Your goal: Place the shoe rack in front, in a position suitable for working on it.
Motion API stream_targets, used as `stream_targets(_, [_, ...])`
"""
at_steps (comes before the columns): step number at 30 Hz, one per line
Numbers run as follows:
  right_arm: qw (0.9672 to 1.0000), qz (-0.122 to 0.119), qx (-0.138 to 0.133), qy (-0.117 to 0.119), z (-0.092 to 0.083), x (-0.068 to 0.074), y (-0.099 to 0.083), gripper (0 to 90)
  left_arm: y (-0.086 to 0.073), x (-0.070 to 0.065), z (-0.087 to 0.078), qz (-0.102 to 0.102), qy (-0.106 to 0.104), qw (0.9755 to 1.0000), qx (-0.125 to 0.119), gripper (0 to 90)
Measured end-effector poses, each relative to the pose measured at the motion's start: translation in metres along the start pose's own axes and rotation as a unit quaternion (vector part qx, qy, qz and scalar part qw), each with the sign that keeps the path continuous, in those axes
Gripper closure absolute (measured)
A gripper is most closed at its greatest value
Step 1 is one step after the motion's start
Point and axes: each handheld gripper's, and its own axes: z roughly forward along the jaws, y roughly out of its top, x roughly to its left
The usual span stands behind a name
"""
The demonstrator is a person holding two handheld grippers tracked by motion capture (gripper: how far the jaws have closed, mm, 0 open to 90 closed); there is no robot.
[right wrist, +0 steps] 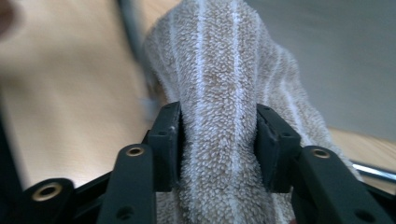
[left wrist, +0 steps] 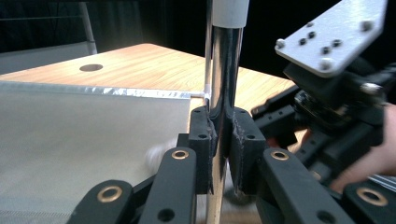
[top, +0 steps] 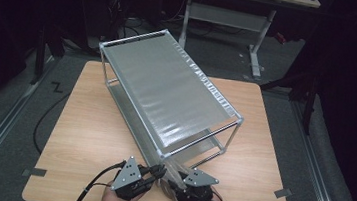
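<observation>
A light wooden table (top: 87, 136) carries a two-tier metal rack (top: 167, 97) with grey mesh shelves, set at a slant across the top; everything below is placed against this rack. Its near corner post (left wrist: 223, 84), a shiny chrome tube with a white cap, stands upright at the table's front edge, where both hands come in.

The left gripper (top: 144, 176) sits just left of that corner. Its jaws are narrowed right down and clamped on the chrome post, the pads pressing it from both sides low on the tube, with the lower mesh shelf (left wrist: 84, 135) stretching away to the post's left.

The right gripper (top: 182, 182) sits just right of the same corner, close beside the left one. Its jaws stand at a middling width around a beige striped towel (right wrist: 224, 93), the fluffy cloth bunched between the pads and touching both, rising beyond them towards the rack frame. The towel is gripped, its bulk filling the gap between the jaws.
</observation>
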Motion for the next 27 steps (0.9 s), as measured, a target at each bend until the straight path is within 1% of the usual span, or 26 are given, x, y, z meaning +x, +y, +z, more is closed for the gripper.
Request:
stream_targets(1, [1.0, -0.005, -0.004, 0.006, 0.001, 0.003, 0.001, 58.0, 0.0, 0.0, 0.0, 0.0, 0.0, 1.0, 0.0, 80.3])
stream_targets(3, [0.9999, -0.009, -0.003, 0.009, 0.003, 0.006, 0.002, 59.2, 0.0, 0.0, 0.0, -0.001, -0.001, 1.0, 0.0, 80.3])
stream_targets(4, [0.9999, -0.014, -0.001, 0.007, 0.003, 0.006, 0.002, 59.9, 0.0, 0.0, 0.0, -0.001, 0.0, 1.0, 0.0, 80.3])
stream_targets(5, [1.0, -0.008, 0.001, 0.004, 0.004, 0.006, 0.002, 60.2, 0.0, 0.0, 0.0, -0.001, 0.0, 1.0, 0.0, 80.3])
stream_targets(6, [1.0, -0.004, 0.002, 0.007, 0.004, 0.005, 0.002, 60.6, 0.0, 0.0, 0.0, -0.001, 0.0, 1.0, 0.0, 80.3])
stream_targets(10, [0.9999, -0.004, 0.009, -0.008, 0.005, 0.002, 0.001, 60.9, 0.0, 0.0, 0.0, -0.001, 0.001, 1.0, 0.0, 80.3])
stream_targets(11, [0.9999, -0.001, 0.011, -0.01, 0.005, 0.001, 0.001, 60.9, 0.0, 0.0, -0.001, 0.0, 0.001, 1.0, 0.0, 80.3])
stream_targets(16, [0.9996, 0.001, 0.013, -0.024, 0.005, -0.005, 0.0, 60.8, -0.001, -0.001, -0.001, -0.001, 0.003, 1.0, 0.0, 80.3])
stream_targets(19, [0.9991, 0.007, 0.014, -0.04, 0.003, -0.01, -0.001, 60.8, -0.001, -0.001, -0.001, -0.001, 0.004, 1.0, 0.0, 80.3])
stream_targets(22, [0.9982, 0.014, 0.015, -0.056, 0.001, -0.02, -0.003, 60.7, -0.001, -0.001, -0.001, -0.001, 0.004, 1.0, 0.001, 80.3])
stream_targets(24, [0.9971, 0.022, 0.014, -0.071, -0.001, -0.028, -0.005, 60.6, -0.001, -0.001, -0.001, 0.0, 0.004, 1.0, 0.001, 80.3])
stream_targets(27, [0.9947, 0.032, 0.015, -0.097, -0.005, -0.042, -0.008, 60.5, -0.001, -0.001, -0.002, 0.0, 0.005, 1.0, 0.002, 80.3])
